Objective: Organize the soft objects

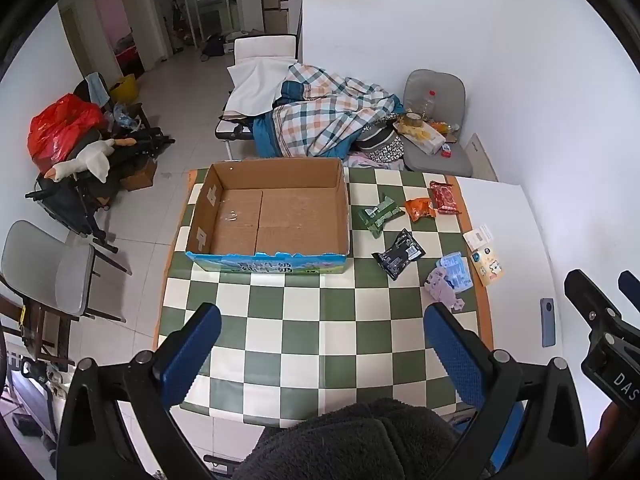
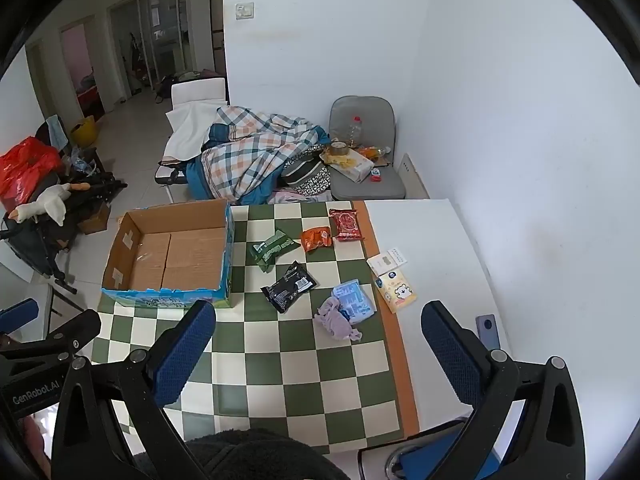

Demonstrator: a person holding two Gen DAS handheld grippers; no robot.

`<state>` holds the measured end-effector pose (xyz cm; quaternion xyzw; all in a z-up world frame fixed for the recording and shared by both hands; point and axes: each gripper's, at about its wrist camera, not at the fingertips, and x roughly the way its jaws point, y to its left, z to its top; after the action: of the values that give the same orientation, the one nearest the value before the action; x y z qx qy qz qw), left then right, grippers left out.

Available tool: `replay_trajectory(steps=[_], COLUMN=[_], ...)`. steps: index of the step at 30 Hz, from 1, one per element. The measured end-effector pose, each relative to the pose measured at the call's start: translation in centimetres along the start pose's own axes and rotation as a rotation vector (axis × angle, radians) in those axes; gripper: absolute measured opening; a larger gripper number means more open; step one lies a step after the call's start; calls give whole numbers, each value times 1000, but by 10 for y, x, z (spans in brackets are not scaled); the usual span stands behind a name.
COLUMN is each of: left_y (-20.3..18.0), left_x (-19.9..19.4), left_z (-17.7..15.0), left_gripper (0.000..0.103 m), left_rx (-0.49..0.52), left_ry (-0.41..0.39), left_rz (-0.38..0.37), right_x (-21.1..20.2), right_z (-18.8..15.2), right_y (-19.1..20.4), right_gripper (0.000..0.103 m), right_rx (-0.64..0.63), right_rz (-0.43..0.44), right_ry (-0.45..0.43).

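I hold both grippers above the near edge of the table [image 1: 508, 216], and neither touches anything. My right gripper [image 2: 318, 338] is spread wide, with nothing between its blue pads; my left gripper [image 1: 322, 340] is spread just as wide and equally empty. The soft things lie ahead on the checkered cloth [image 2: 288, 380]: a crumpled lilac cloth [image 2: 336, 322] touching a light blue packet [image 2: 354, 302], a black packet [image 2: 289, 286] just to their left, and farther back a green packet [image 2: 271, 249], an orange packet [image 2: 316, 239] and a red packet [image 2: 346, 224]. The open cardboard box [image 2: 168, 258] stands to the left of them all, empty as far as I can see. The lilac cloth lies almost straight ahead of my right gripper, slightly to the right of its centre line, while from my left gripper it sits well off to the right, so I judge the right hand better placed for it. The cloth has no clear long axis, so I expect no wrist turn is needed.
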<state>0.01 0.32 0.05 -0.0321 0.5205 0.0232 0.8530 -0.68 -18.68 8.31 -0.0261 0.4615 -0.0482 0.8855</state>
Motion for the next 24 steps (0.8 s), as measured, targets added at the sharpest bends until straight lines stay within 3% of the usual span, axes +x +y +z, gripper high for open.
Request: replay_trajectory(steps=[24], left_y=[-2], left_x=[10], left_z=[24], left_gripper=[103], left_rx=[-5], left_ry=[-25], left_rz=[18], right_x=[1], right_z=[10], right_y=[5], right_gripper=[103], right_rx=[19], right_rz=[-21], right_ry=[-22])
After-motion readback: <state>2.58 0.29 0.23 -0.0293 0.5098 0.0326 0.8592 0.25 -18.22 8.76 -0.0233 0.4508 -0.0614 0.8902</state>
